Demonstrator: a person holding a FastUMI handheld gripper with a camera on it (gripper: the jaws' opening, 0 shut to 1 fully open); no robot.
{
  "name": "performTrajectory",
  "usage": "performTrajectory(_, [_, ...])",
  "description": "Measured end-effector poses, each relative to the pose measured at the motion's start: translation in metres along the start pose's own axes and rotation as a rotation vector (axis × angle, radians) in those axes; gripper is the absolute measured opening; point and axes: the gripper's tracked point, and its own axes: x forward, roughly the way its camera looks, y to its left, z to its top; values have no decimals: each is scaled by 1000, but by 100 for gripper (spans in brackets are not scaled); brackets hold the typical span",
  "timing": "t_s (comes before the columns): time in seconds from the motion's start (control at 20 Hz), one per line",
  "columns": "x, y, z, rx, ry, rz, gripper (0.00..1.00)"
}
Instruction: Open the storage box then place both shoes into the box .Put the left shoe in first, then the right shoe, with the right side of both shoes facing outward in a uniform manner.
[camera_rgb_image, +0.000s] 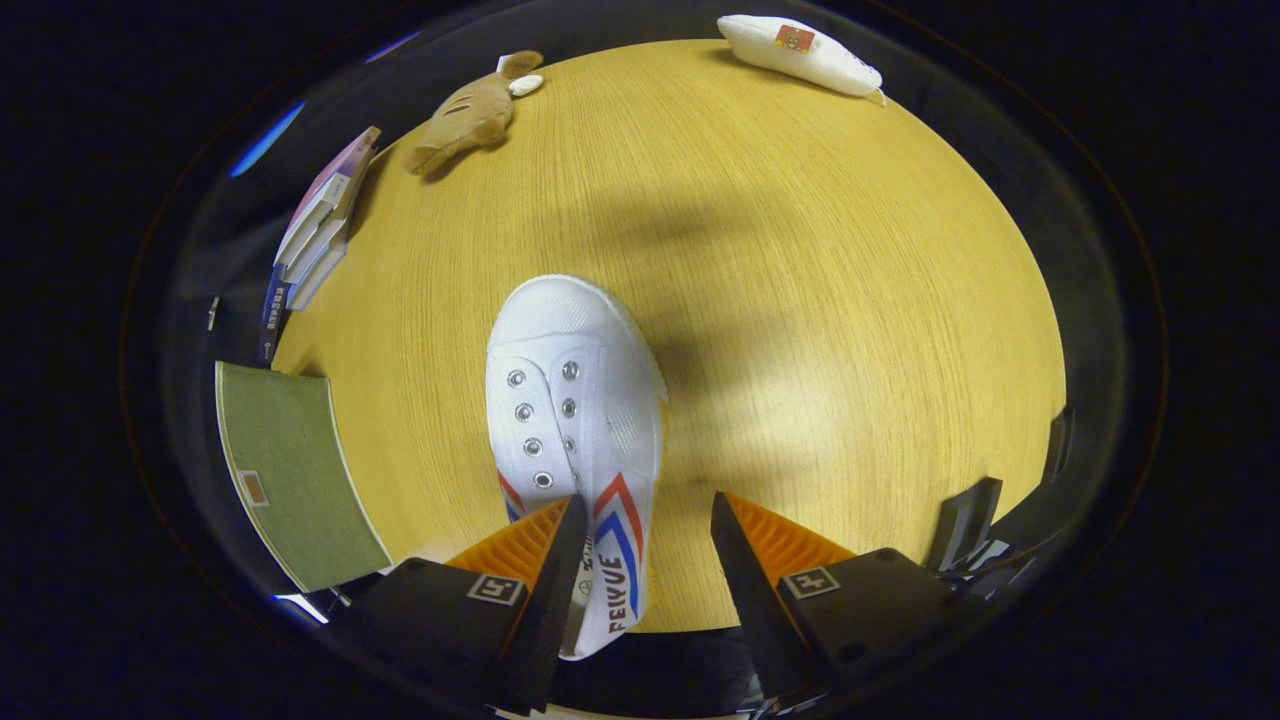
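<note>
— Between the gripper (640, 515)'s widely parted fingers lies the white canvas lace-less shoe with red and blue chevrons (575, 440), heel toward us, toe pointing away on the round pale wooden table (850, 300). One finger overlaps its heel side; the other stands clear, so nothing is clamped.

— How will it handle?

— Light, I'd judge, with soft canvas over a stiffer rubber sole. Pinching the heel collar or side wall seems safest.

— And the box?

— That flat green lidded box (290, 470) beside the shoe may be it; its contents are hidden.
</note>
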Motion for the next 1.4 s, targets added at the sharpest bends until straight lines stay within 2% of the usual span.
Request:
performTrajectory(0.2, [13, 11, -1, -19, 27, 4, 77])
performTrajectory(0.25, [16, 15, -2, -18, 43, 16, 72])
performTrajectory(0.3, [11, 13, -4, -3, 56, 11, 56])
performTrajectory(0.4, [9, 9, 1, 15, 68, 18, 44])
performTrajectory(0.5, [3, 8, 1, 56, 55, 55, 25])
performTrajectory(0.7, [-7, 17, 1, 106, 42, 112, 24])
performTrajectory(0.9, [-50, 47, 3, 126, 3, 191, 24])
performTrajectory(1.1, [-97, 110, 15, 89, -48, 288, 24])
performTrajectory(1.4, [-164, 235, 12, -56, -77, 429, 24])
